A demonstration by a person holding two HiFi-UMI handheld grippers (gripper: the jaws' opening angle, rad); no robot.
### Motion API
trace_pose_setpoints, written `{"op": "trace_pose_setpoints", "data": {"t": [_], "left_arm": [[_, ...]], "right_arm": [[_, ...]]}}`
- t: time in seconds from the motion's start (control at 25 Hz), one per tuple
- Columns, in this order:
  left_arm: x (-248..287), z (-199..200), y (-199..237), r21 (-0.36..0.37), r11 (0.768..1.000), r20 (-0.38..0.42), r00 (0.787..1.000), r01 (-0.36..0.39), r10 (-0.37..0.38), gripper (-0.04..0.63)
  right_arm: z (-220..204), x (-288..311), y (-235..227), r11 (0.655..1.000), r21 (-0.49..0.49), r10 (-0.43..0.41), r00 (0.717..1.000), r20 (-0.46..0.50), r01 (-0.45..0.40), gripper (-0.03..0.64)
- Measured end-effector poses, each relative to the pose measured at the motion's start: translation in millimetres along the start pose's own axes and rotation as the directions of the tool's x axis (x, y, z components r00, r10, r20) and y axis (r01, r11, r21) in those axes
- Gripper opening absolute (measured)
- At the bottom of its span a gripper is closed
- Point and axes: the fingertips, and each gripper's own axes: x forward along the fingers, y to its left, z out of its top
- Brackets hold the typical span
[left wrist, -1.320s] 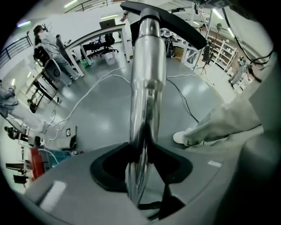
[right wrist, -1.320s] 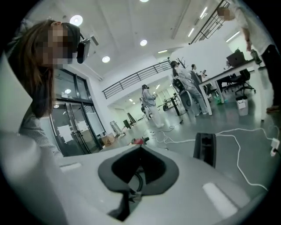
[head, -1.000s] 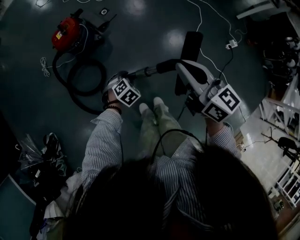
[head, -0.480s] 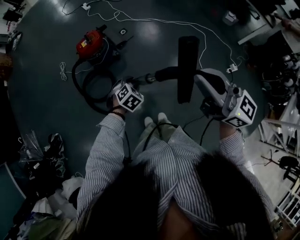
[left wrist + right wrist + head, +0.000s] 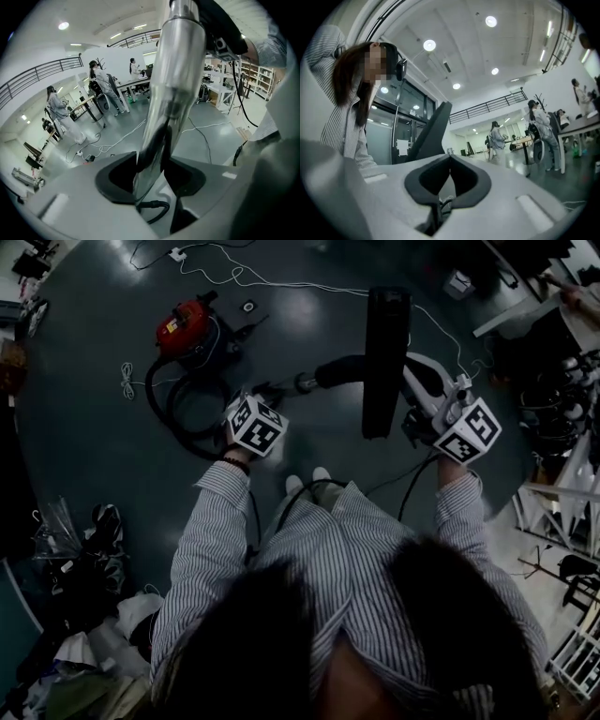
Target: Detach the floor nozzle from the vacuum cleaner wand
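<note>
A person in a striped shirt (image 5: 309, 559) stands on a dark, glossy floor (image 5: 84, 427) and holds a vacuum cleaner wand (image 5: 173, 84) raised off the ground, seen from the head camera above. The left claw (image 5: 150, 161) is closed around the wand's shiny metal tube, with the dark pads (image 5: 119, 176) pressed against it on both sides. From there the wand runs to the person's right, and its dark end meets the middle of the floor nozzle (image 5: 385, 362). The nozzle is a long black bar lying crosswise in front of the person. Whether the joint between them is locked cannot be told.

The right claw (image 5: 450, 158) sits just beside the nozzle's right side. Its tips are together with nothing between them, and the nozzle's black edge (image 5: 432, 131) rises slanting just behind the left pad. The marker cubes (image 5: 255, 425) on both tools face upward.

The red vacuum cleaner (image 5: 185, 322) stands well off to the left on the floor. Its black hose (image 5: 167, 401) curls in a loop toward the left claw. A white cable (image 5: 281, 282) trails across the floor beyond the nozzle. In the left gripper view, people (image 5: 101, 86) stand at desks in the bright hall behind.
</note>
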Motion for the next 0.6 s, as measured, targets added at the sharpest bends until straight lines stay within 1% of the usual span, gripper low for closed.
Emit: {"op": "trace_pose_setpoints", "data": {"t": [0.12,0.16,0.24,0.36,0.44,0.6], "left_arm": [[-4,11,10,-0.022,1.000,0.023,1.000,-0.004,0.004,0.184],[-6,15,13,-0.027,1.000,0.032,0.999,-0.004,0.005,0.184],[-10,24,19,-0.038,0.999,0.055,0.999,-0.002,0.004,0.184],[-17,37,26,-0.057,0.998,0.100,0.995,0.006,-0.001,0.186],[-21,46,30,-0.061,0.998,0.136,0.991,0.019,-0.010,0.187],[-27,67,32,-0.065,0.996,0.226,0.973,0.066,-0.050,0.190]], "right_arm": [[-26,9,-2,0.997,0.062,0.051,0.997,-0.051,-0.048,0.005],[-31,12,0,0.994,0.082,0.077,0.995,-0.061,-0.072,0.023],[-34,19,5,0.986,0.110,0.129,0.989,-0.065,-0.122,0.034],[-26,32,11,0.975,0.133,0.186,0.982,-0.039,-0.179,0.080],[-18,42,15,0.968,0.131,0.216,0.976,-0.018,-0.212,0.095],[0,61,27,0.950,0.120,0.287,0.957,0.027,-0.288,0.131]]}}
